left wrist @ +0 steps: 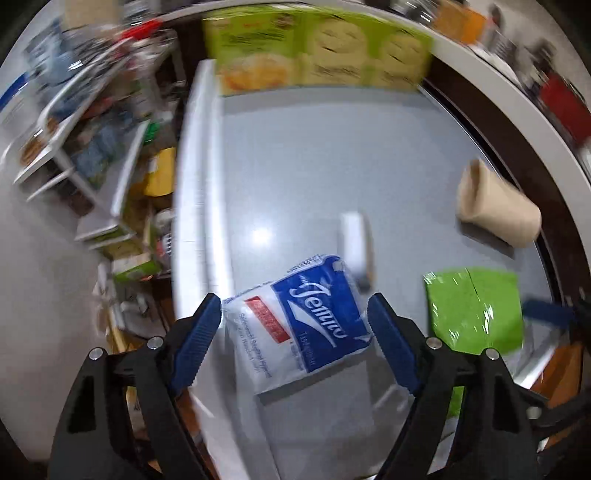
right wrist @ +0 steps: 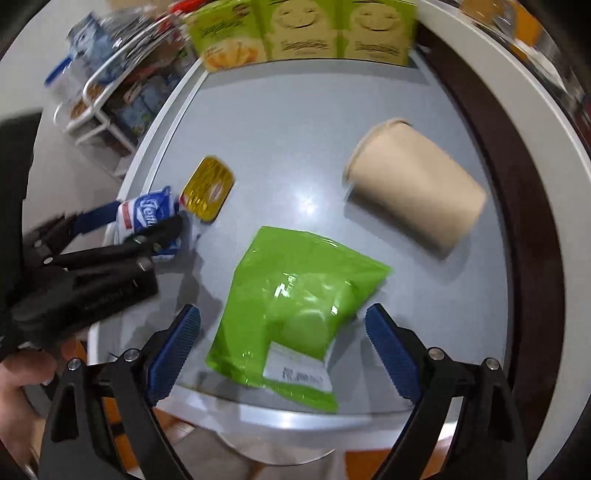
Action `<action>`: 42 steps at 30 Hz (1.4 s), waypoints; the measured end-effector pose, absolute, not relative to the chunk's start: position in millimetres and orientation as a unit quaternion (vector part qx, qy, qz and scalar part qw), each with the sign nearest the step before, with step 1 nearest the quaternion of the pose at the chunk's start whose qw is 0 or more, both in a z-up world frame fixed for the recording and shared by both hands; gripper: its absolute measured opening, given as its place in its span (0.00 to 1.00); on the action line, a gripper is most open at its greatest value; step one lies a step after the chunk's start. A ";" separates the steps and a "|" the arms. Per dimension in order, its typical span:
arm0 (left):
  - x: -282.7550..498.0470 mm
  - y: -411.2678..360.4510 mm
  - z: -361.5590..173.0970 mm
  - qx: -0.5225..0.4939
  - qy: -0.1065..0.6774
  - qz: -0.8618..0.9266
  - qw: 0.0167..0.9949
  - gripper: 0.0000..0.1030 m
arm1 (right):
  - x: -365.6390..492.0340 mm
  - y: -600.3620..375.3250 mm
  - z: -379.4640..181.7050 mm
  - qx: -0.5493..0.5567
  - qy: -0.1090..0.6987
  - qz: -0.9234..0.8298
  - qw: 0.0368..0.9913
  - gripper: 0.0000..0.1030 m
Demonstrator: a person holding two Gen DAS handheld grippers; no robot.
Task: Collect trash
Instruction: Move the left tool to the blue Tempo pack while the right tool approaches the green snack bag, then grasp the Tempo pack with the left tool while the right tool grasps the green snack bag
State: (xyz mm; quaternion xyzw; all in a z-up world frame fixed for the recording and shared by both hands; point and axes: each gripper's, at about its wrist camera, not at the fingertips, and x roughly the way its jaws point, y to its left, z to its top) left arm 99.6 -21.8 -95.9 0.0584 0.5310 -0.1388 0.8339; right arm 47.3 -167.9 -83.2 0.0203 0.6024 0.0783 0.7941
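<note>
Grey and glossy, the surface carries four loose pieces of trash and a row of green boxes at its far edge. A blue-and-white tissue pack lies near the left edge of the surface, and the left gripper has its blue-padded fingers spread wide on either side of it; in the left wrist view a narrow gap shows between each pad and the pack, so nothing is clamped. From the right wrist view the same left gripper reaches in from the left, the tissue pack between its fingers.

Just beside the pack, touching or nearly so, lies a small gold foil portion tub. A shiny green pouch with a white label at its near end lies flat close to the near edge of the surface. The right gripper hovers over it with jaws wide open, the pouch between the two blue pads but not touching either. A beige paper cup lies on its side toward the right, well apart from the pouch, its mouth turned toward the far left.

A white wire rack crowded with goods stands beyond the left edge of the surface, blurred.
</note>
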 end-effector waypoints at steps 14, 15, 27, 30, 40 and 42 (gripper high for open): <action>84.4 -7.6 -83.4 0.016 0.530 -0.147 0.835 0.82 | 48.0 -190.1 -97.8 0.045 0.620 0.047 0.782 0.87; 84.4 -11.0 -85.6 0.028 0.531 -0.146 0.834 0.82 | 49.1 -188.5 -100.1 0.044 0.622 0.047 0.780 0.87; 82.9 -22.0 -107.5 0.073 0.545 -0.127 0.826 0.82 | 54.4 -176.0 -112.4 0.007 0.627 0.032 0.779 0.88; 82.3 -25.3 -108.8 0.084 0.542 -0.126 0.827 0.82 | 53.2 -176.4 -112.2 0.002 0.623 0.032 0.782 0.87; 81.8 -13.4 -103.1 0.038 0.545 -0.132 0.827 0.55 | 42.9 -186.7 -104.3 0.029 0.609 0.044 0.792 0.64; 78.0 -8.8 -101.6 0.022 0.546 -0.135 0.827 0.55 | 40.2 -189.4 -104.2 0.040 0.609 0.046 0.791 0.64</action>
